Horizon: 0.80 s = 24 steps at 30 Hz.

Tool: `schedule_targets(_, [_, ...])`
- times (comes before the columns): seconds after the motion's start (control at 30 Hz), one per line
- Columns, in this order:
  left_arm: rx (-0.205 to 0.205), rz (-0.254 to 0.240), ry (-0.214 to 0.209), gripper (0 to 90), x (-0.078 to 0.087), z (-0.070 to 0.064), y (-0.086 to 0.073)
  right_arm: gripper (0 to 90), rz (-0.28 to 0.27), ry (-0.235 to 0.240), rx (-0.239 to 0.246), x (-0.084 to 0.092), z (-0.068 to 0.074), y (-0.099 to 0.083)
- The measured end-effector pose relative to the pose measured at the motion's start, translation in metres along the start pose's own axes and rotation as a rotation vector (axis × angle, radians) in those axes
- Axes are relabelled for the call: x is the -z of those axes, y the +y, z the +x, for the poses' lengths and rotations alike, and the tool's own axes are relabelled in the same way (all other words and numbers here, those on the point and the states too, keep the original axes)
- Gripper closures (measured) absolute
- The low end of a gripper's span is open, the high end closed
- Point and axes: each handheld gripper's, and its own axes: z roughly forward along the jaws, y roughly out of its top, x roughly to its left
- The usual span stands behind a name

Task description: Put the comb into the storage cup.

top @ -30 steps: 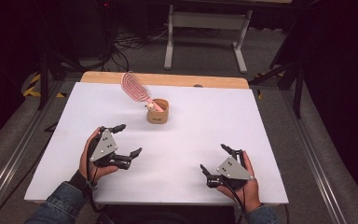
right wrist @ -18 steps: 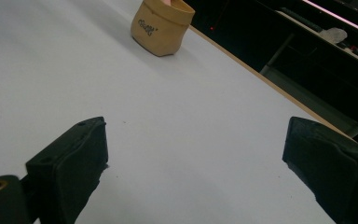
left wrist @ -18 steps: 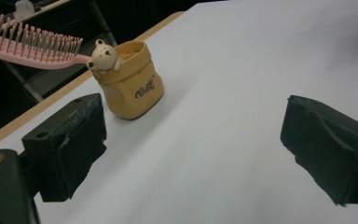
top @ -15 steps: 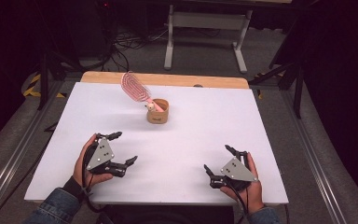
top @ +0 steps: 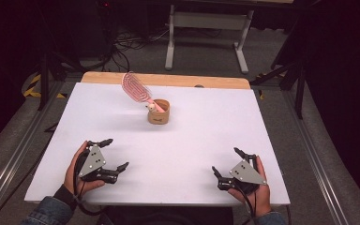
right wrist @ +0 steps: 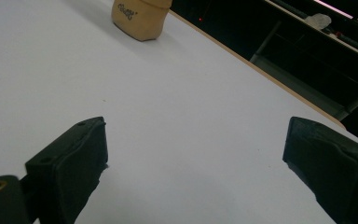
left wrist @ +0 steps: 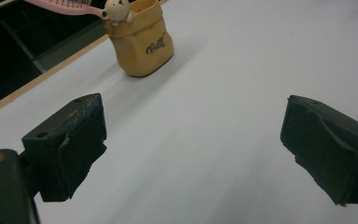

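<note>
Upper centre: tan cup (top: pixel 159 112) holding pink brush (top: pixel 136 87).
Lower left, left gripper (top: pixel 111 153) spread, empty; lower right, right gripper (top: pixel 226 162) spread, empty; both well apart from cup.

High view: overhead, facing forward-down. Both gripper views: low, near the surface (top: pixel 206 140), sharing the tan cup (left wrist: pixel 141 43) up top.

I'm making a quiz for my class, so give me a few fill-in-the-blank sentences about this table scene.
1. The pink brush stands in a tan ____.
2. Both the left gripper and the right gripper have their jaws ____.
3. The cup stands on a ____ table.

Missing words: cup; open; white
</note>
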Motion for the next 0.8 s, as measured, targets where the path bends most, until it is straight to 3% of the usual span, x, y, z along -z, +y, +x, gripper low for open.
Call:
schedule_targets(0.47, [0.067, 0.032, 0.043, 7.4, 0.025, 0.02, -0.024, 6.9, 0.026, -0.032, -0.02, 0.005, -0.008, -0.012])
schedule_targets(0.8, [0.07, 0.031, 0.046, 7.4, 0.023, 0.019, -0.024, 6.9, 0.022, -0.02, -0.02, 0.005, -0.007, -0.014])
